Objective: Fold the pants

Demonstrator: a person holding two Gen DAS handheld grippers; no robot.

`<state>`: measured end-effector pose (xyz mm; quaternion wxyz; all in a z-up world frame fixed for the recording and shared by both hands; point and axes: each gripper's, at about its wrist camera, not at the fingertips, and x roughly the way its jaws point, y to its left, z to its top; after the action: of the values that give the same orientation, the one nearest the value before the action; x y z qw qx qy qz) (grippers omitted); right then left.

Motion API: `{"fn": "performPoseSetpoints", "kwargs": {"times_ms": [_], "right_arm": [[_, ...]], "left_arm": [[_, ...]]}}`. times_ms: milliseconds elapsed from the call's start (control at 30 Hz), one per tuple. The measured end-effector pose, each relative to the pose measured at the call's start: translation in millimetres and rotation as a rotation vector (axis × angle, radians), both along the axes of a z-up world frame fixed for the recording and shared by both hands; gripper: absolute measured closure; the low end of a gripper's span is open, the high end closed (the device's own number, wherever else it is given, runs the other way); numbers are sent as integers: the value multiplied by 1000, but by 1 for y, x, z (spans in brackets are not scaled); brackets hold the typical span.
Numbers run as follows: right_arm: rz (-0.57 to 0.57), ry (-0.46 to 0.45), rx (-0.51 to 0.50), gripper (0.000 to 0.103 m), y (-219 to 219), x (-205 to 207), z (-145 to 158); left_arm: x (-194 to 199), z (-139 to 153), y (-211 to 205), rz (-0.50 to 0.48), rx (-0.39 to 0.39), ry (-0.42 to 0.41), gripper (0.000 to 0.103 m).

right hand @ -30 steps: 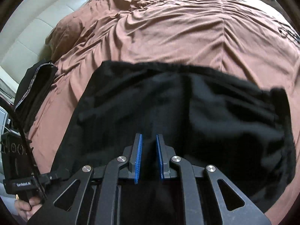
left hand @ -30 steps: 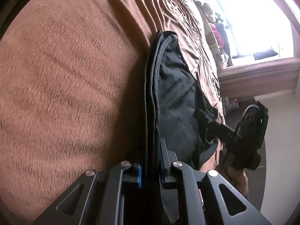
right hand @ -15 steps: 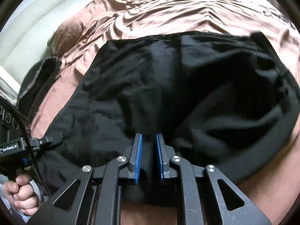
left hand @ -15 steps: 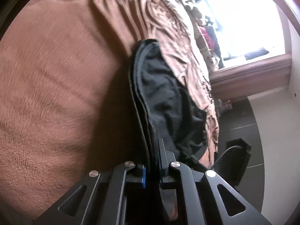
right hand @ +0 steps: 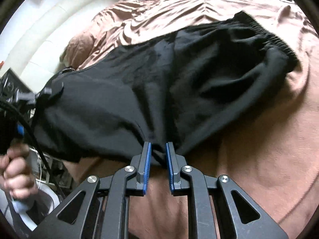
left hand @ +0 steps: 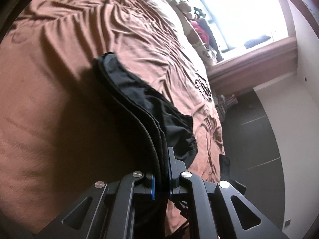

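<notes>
Black pants (right hand: 179, 75) lie folded on a brown bedspread (right hand: 269, 149), the elastic waistband (right hand: 279, 41) at the far right in the right wrist view. My right gripper (right hand: 157, 149) is shut on a bunched near edge of the pants. My left gripper (left hand: 160, 171) is shut on the stacked layered edge of the pants (left hand: 139, 103), seen edge-on in the left wrist view. The left gripper (right hand: 37, 96) also shows at the left of the right wrist view, clamped on the pants' left end, with the person's hand (right hand: 16, 171) below it.
The brown bedspread (left hand: 49, 109) fills most of both views. A white padded headboard (right hand: 45, 31) stands at the back left. A bright window (left hand: 235, 14) with stuffed toys (left hand: 201, 25) on the sill and dark floor (left hand: 259, 139) lie beyond the bed.
Both grippers have pulled the pants toward the near edge of the bed and lifted the held edge. The cloth now bunches at the right gripper's fingers.
</notes>
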<state>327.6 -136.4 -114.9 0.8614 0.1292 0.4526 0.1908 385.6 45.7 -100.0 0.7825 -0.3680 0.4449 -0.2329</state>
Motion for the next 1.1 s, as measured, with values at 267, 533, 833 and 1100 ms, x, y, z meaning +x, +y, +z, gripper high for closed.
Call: {"fn": "performPoseSetpoints", "kwargs": {"times_ms": [267, 533, 833, 1100], "right_arm": [[-85, -45, 81, 70, -60, -18, 11], [-111, -152, 134, 50, -94, -44, 14], [-178, -155, 207, 50, -128, -58, 2], [-214, -115, 322, 50, -151, -60, -3]], "left_arm": [[21, 18, -37, -62, 68, 3, 94], [44, 27, -92, -167, 153, 17, 94], [64, 26, -149, -240, 203, 37, 94], [73, 17, -196, -298, 236, 52, 94]]}}
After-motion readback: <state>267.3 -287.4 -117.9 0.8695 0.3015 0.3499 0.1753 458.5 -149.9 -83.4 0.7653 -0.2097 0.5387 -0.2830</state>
